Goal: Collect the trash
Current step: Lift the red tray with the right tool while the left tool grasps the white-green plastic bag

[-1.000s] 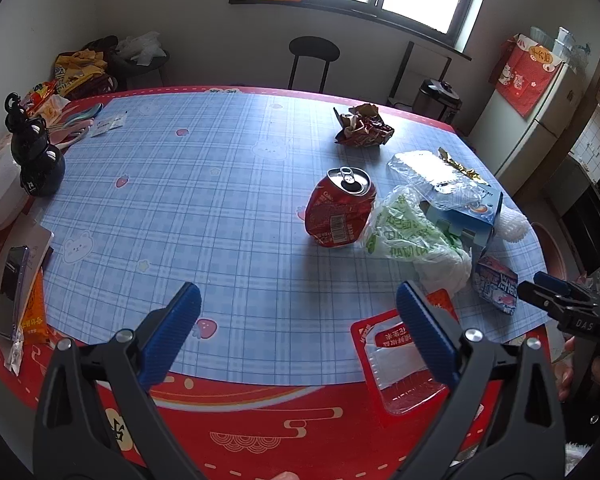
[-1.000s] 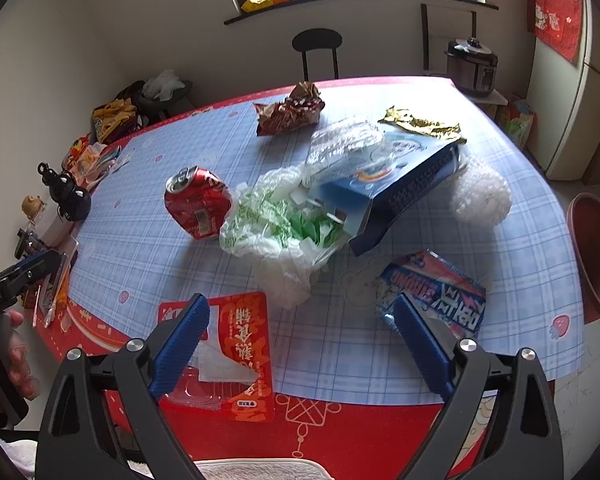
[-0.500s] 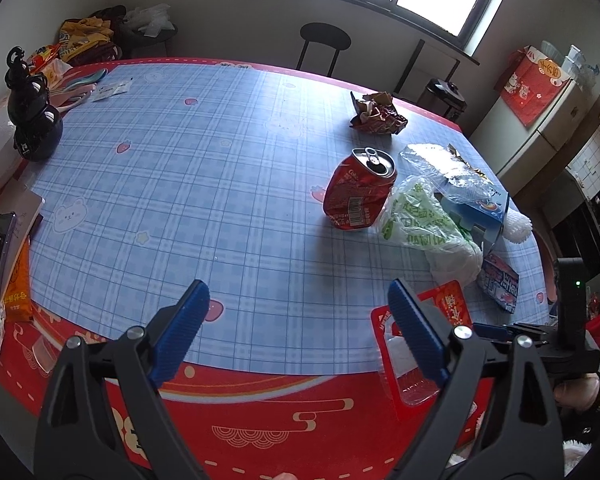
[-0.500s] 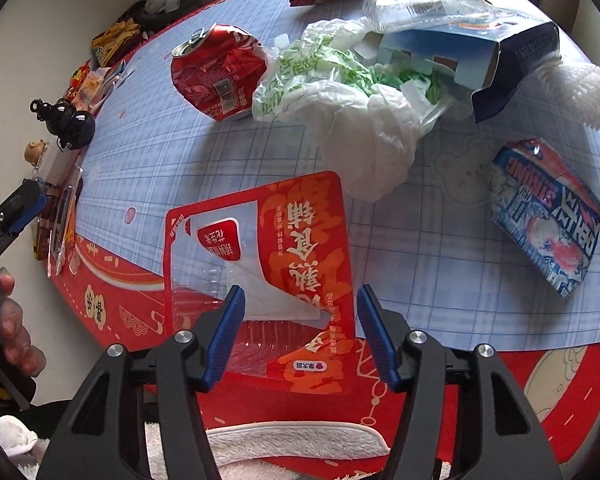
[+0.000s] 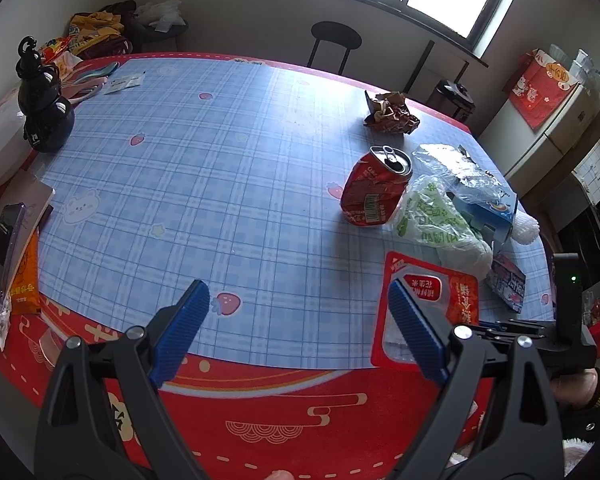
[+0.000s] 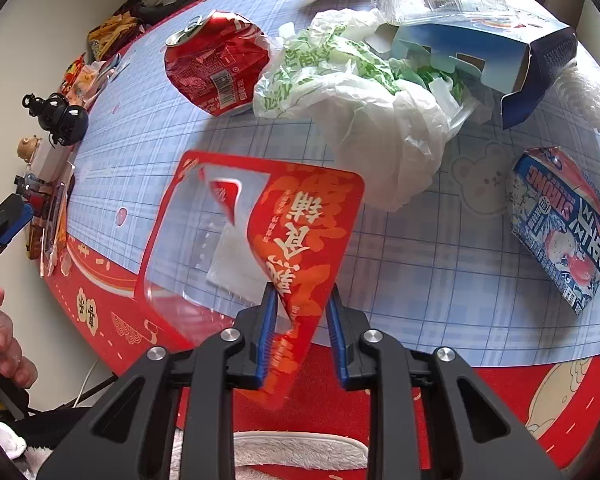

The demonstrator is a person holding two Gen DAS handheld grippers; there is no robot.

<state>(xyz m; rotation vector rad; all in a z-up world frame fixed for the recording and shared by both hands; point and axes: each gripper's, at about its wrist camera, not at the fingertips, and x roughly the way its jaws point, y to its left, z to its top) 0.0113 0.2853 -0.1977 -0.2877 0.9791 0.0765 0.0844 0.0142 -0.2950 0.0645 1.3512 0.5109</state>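
Note:
My right gripper (image 6: 302, 300) is closing on the near edge of a red plastic food tray (image 6: 300, 216), which buckles upward between the pads at the table's front edge. The same tray (image 5: 456, 296) shows in the left wrist view, behind my right finger. My left gripper (image 5: 298, 296) hangs open over the front edge with nothing between its fingers. Farther back lie a crushed red can (image 5: 374, 194), a white-and-green plastic bag (image 6: 340, 76), an open blue box (image 6: 480, 44), a blue snack wrapper (image 6: 564, 224) and a crumpled brown wrapper (image 5: 390, 114).
The table (image 5: 220, 160) has a blue checked cloth over red. At its left edge stand a black gourd-shaped ornament (image 5: 44, 112) and a phone (image 5: 2, 252). A white foam net (image 6: 588, 100) lies at the right. A black stool (image 5: 334, 38) stands behind.
My right gripper has dropped to the red tray and its jaws have narrowed from wide apart onto the tray's near edge, which now bends up. The left gripper has sunk slightly.

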